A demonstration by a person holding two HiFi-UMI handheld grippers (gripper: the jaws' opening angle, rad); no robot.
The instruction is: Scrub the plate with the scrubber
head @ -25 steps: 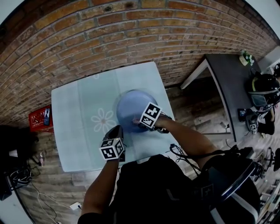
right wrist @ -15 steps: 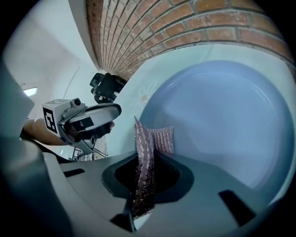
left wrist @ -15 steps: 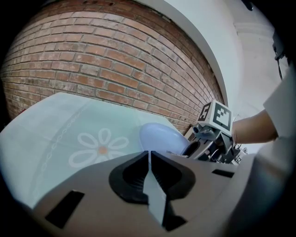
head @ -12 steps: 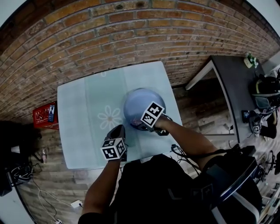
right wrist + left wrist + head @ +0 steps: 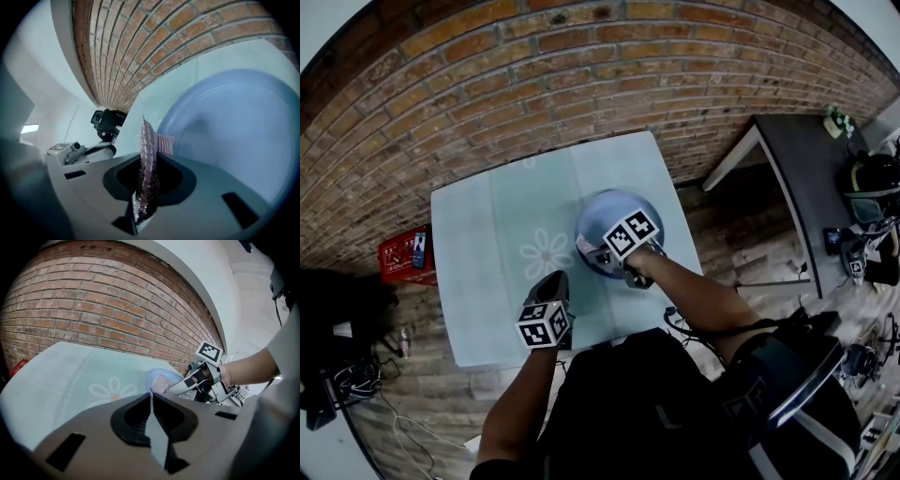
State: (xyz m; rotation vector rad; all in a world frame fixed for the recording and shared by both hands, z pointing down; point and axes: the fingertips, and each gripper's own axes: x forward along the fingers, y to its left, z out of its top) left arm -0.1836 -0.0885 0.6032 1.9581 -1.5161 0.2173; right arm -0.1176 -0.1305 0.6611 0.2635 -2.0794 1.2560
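Observation:
A blue plate (image 5: 614,211) lies on the pale green flowered tablecloth (image 5: 487,234), toward the table's right side. My right gripper (image 5: 602,253) reaches over the plate's near part, shut on a silvery mesh scrubber (image 5: 147,173) that stands on edge between the jaws. The scrubber's tip sits over the plate (image 5: 234,131) near its left rim; whether it touches I cannot tell. My left gripper (image 5: 555,283) hovers over the cloth left of the plate, apart from it, its jaws shut with nothing in them (image 5: 151,397). The left gripper view shows the scrubber (image 5: 161,383) over the plate (image 5: 157,374).
A brick wall (image 5: 581,84) runs behind the table. A red crate (image 5: 405,255) sits on the floor at the left, with cables near it. A dark table (image 5: 797,178) stands to the right. The table's near edge lies close to the person's body.
The right gripper with the scrubber has slid from the plate's near right rim toward its middle. The left gripper has kept its place. The head view has shifted.

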